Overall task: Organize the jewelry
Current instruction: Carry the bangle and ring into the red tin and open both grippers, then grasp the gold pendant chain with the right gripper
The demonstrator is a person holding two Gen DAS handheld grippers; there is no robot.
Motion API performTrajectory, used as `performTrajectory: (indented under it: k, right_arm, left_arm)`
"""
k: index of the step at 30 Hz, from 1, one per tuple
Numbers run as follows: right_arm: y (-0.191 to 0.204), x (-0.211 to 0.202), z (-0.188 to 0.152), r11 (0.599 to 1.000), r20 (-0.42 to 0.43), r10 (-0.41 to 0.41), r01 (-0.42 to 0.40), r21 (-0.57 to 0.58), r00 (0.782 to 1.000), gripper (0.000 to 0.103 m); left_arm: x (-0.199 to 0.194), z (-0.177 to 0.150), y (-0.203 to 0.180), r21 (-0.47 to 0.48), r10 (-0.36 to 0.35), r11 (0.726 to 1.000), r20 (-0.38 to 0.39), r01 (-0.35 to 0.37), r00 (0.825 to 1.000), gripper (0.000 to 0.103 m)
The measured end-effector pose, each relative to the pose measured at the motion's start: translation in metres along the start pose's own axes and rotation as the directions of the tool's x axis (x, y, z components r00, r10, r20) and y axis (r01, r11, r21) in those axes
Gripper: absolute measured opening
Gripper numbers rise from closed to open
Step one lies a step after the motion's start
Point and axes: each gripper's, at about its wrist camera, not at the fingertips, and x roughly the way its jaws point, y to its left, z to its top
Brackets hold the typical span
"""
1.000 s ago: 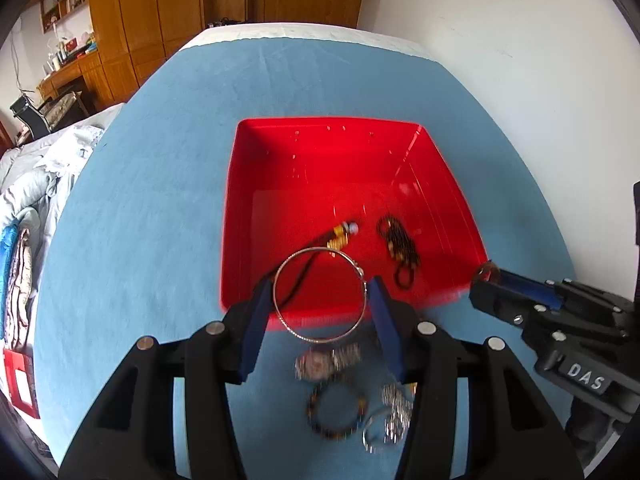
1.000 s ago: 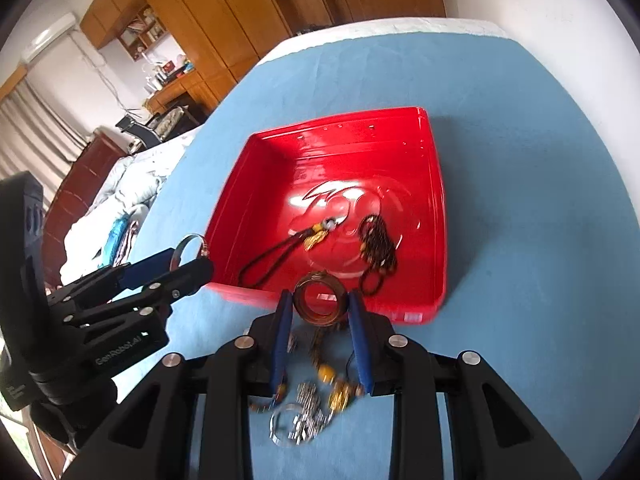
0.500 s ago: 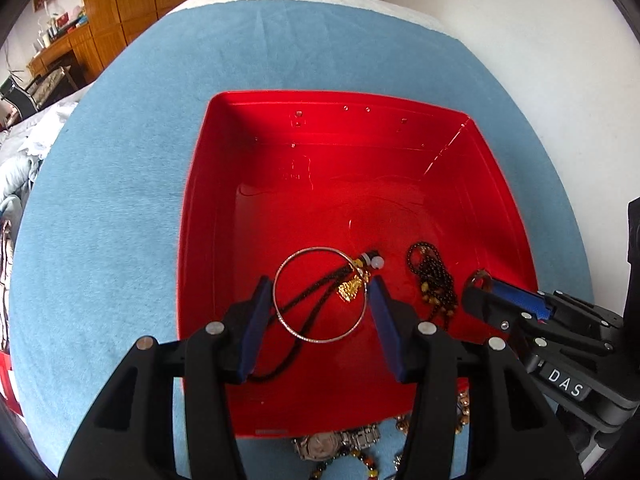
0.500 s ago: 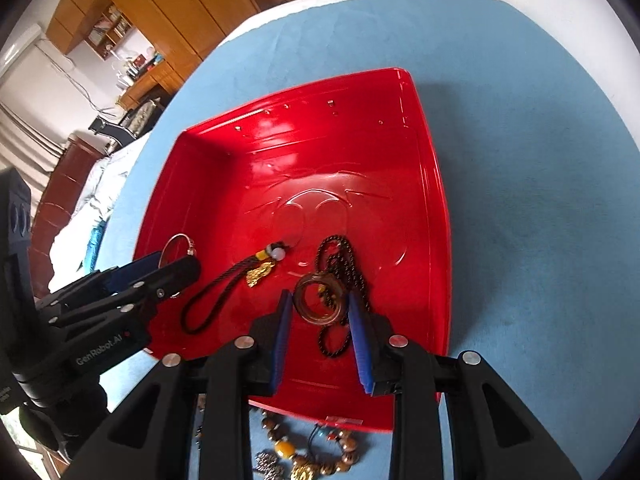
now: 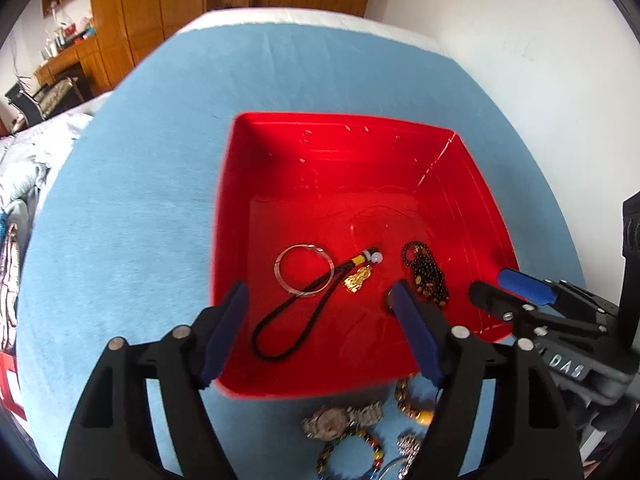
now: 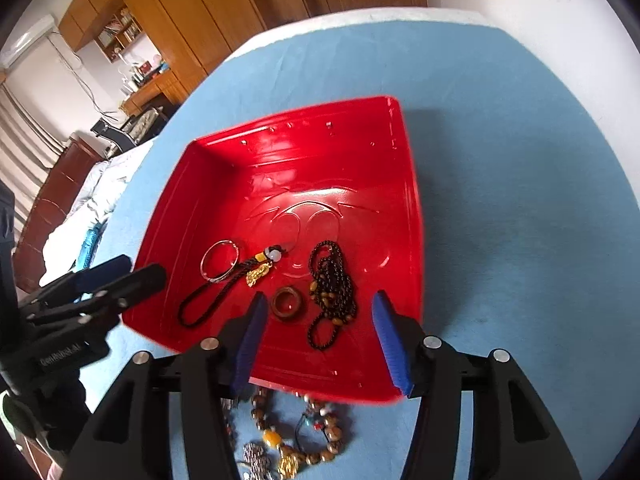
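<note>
A red tray [image 5: 248, 184] [image 6: 404, 184] stands on the blue cloth. In it lie a silver bangle [image 5: 304, 270] [image 6: 221, 261], a black cord with a gold charm [image 5: 296, 320] [image 6: 224, 292], a dark bead necklace [image 5: 426, 276] [image 6: 332, 280] and a brown ring [image 6: 287, 303]. My left gripper [image 5: 320, 294] is open and empty above the tray's near part. My right gripper [image 6: 318, 300] is open and empty above the ring and necklace. More jewelry lies in front of the tray: a watch [image 5: 340, 420] and bead bracelets [image 5: 352, 452] [image 6: 296, 436].
The blue cloth [image 5: 140, 200] covers the table, which ends at a white wall on the right. Wooden cabinets stand beyond the far edge. A bed with bedding is on the left. Each gripper shows in the other's view: the right [image 5: 516, 292], the left [image 6: 132, 276].
Both grippers opened. The silver bangle dropped from the left one and the brown ring from the right one; both now lie in the tray. Both grippers pulled back a little.
</note>
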Motion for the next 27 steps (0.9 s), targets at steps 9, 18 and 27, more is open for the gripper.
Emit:
performTrajectory:
  k: [9,18,27]
  right_arm:
    - [0.001,-0.035,-0.036,0.999,0.016,0.026,-0.026,-0.020,1.000,0.059]
    - [0.011,-0.039,-0.075,0.996,-0.066,0.076,-0.078,-0.038,0.995,0.059]
    - [0.010,-0.019,-0.106,0.994,-0.183,0.106,-0.106,0.012,0.977,0.035]
  left_arm:
    - [-0.043,-0.047,0.011,0.009,0.046,0.999,0.063,-0.047,0.997,0.087]
    - [-0.051,-0.092,0.014,0.014,0.030,0.999,0.010,-0.030,1.000,0.090]
    - [-0.049,-0.120,0.009,0.011,0.019,1.000,-0.041,-0.019,0.999,0.090]
